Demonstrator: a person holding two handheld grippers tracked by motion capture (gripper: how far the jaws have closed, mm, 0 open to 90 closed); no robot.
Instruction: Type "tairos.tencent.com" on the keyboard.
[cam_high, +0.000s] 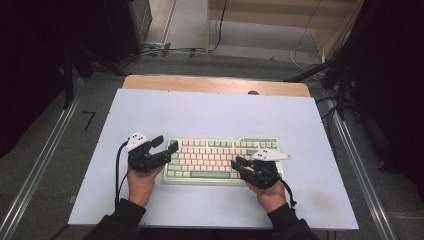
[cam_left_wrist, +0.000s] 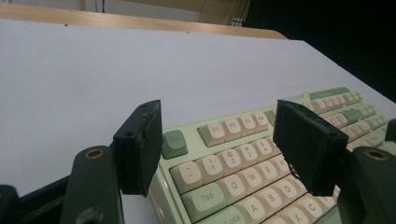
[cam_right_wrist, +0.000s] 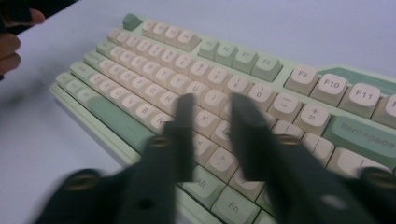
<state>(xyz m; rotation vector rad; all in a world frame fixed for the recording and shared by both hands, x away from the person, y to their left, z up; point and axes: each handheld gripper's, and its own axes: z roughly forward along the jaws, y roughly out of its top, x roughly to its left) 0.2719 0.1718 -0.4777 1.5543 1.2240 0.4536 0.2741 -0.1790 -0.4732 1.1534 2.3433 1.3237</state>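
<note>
A mint-green keyboard (cam_high: 222, 160) with cream keys lies on the white board (cam_high: 210, 112) near the front. My left gripper (cam_high: 166, 143) is open wide at the keyboard's far left corner. In the left gripper view its jaws stand either side of the Esc key (cam_left_wrist: 174, 143), with nothing between them but the keyboard (cam_left_wrist: 243, 172) below. My right gripper (cam_high: 240, 163) hovers over the keyboard's front right part. Its blurred fingers (cam_right_wrist: 184, 135) stand a narrow gap apart above the keyboard (cam_right_wrist: 196, 79), holding nothing.
The white board rests on a wooden table (cam_high: 215, 84) whose edge shows at the back. Metal rails (cam_high: 35, 170) run along both sides on the floor. Cables (cam_high: 165, 50) and dark stands (cam_high: 67, 75) lie beyond the table. A hand (cam_right_wrist: 9, 42) shows at the far left.
</note>
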